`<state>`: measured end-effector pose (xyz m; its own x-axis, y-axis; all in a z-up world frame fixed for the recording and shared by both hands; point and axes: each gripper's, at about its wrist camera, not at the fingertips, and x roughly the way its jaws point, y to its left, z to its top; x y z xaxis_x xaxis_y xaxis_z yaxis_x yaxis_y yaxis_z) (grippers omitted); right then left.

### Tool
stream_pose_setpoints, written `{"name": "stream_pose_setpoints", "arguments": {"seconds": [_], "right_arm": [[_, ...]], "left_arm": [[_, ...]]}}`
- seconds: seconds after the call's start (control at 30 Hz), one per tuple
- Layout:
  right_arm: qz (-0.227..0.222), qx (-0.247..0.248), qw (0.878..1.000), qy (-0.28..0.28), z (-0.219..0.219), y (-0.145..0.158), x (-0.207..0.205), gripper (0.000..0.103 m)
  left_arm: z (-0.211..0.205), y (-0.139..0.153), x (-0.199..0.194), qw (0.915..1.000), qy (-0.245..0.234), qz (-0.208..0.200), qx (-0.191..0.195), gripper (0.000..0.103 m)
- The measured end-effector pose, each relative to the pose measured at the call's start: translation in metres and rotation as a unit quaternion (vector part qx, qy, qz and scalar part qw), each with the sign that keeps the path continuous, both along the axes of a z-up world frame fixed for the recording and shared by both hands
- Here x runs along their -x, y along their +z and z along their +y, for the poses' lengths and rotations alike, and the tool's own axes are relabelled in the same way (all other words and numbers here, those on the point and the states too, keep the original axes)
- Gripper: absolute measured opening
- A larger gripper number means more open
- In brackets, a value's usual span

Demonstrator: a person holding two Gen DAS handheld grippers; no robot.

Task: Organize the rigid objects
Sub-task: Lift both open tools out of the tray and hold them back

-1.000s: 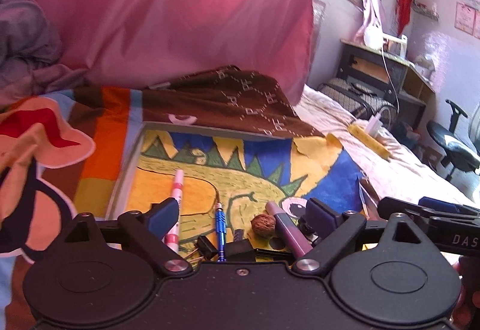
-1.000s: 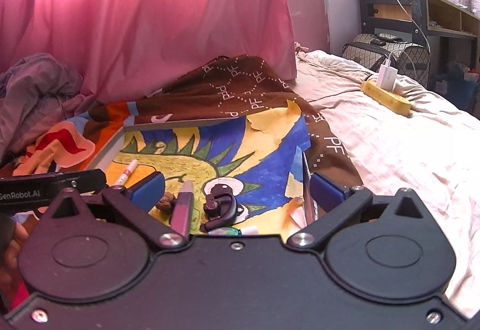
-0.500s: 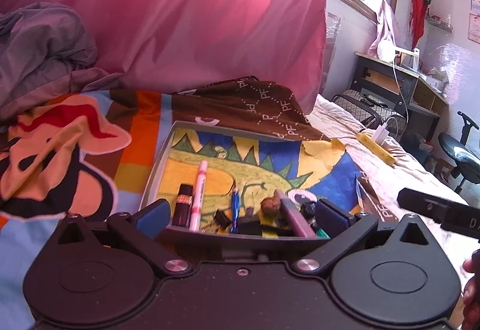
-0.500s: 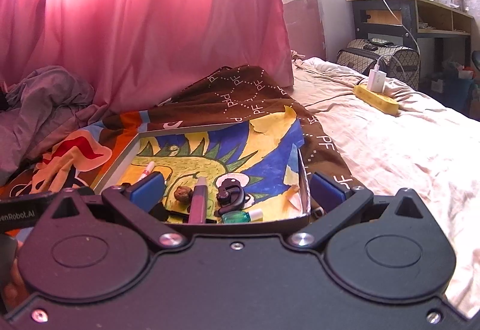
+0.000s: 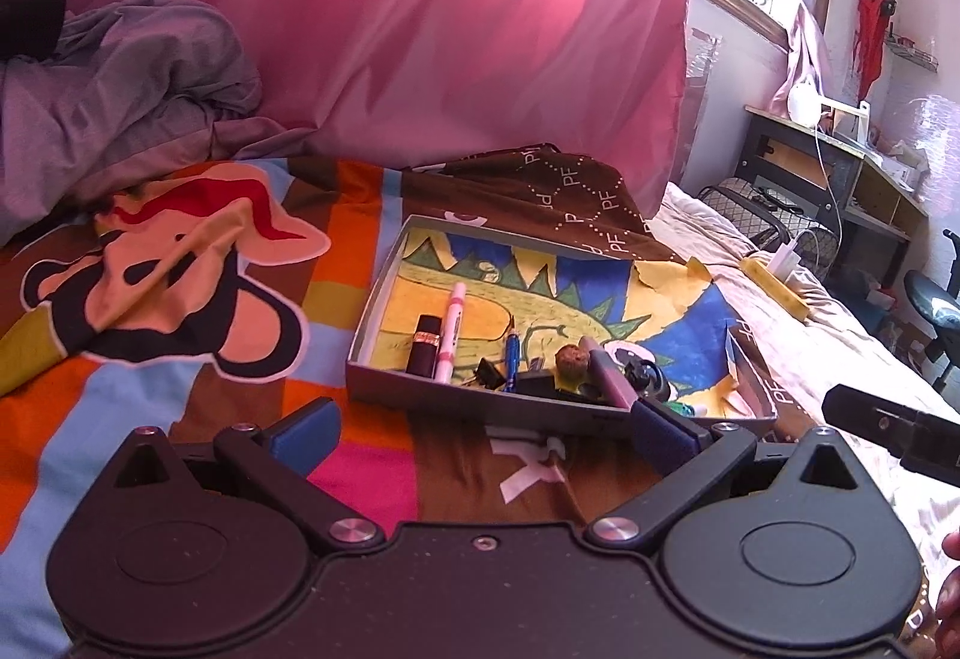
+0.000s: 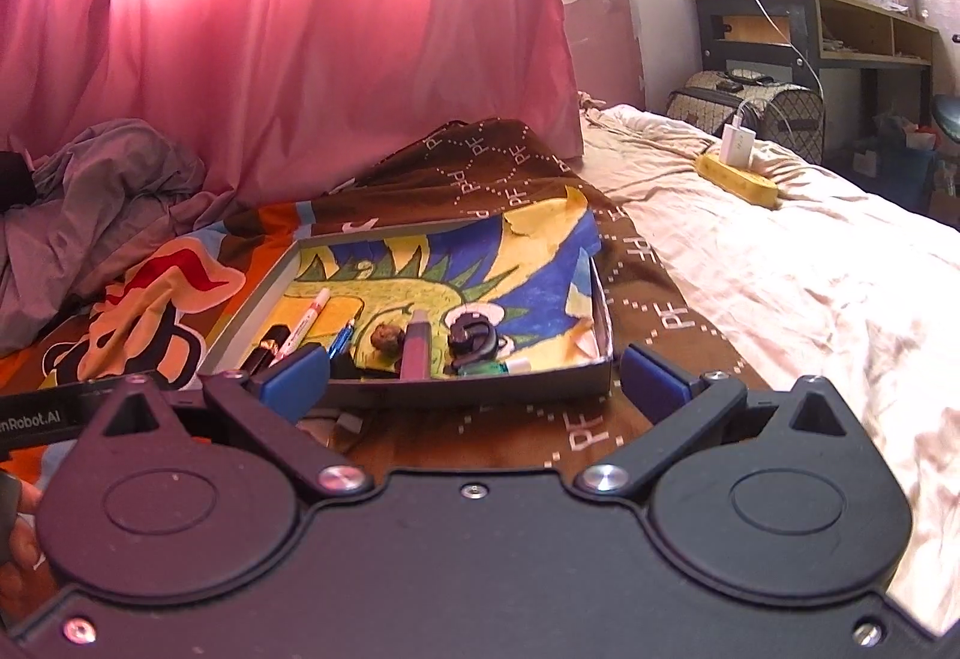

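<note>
A: Item one, container?
B: Shallow grey tray (image 5: 384,281), lined with a dinosaur drawing (image 5: 672,323), resting on the patterned bedspread (image 5: 150,389) of the bed.

A: Contents?
B: All bunched at the near wall: dark lipstick (image 5: 425,344), pink-and-white marker (image 5: 451,335), blue pen (image 5: 512,356), black binder clip (image 5: 489,374), walnut (image 5: 573,359), mauve tube (image 5: 609,374), black earpiece (image 6: 471,338), small green-capped item (image 6: 492,368).

A: Tools?
B: Left hand-held gripper (image 5: 483,428): jaws wide, empty, just short of the tray. Right hand-held gripper (image 6: 477,374): jaws wide, empty, same position.
</note>
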<state>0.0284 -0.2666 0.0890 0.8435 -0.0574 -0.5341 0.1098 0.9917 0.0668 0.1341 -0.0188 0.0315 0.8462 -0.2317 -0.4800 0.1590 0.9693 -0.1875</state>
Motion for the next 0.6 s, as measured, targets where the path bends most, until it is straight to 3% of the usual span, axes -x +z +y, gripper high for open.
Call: {"name": "stream_pose_setpoints", "arguments": {"seconds": [0.6], "right_arm": [[0.011, 0.019, 1.0, -0.003, 0.011, -0.003, 0.049, 0.102]], "left_arm": [[0.0, -0.002, 0.028, 0.9997, 0.002, 0.007, -0.025, 0.102]]}}
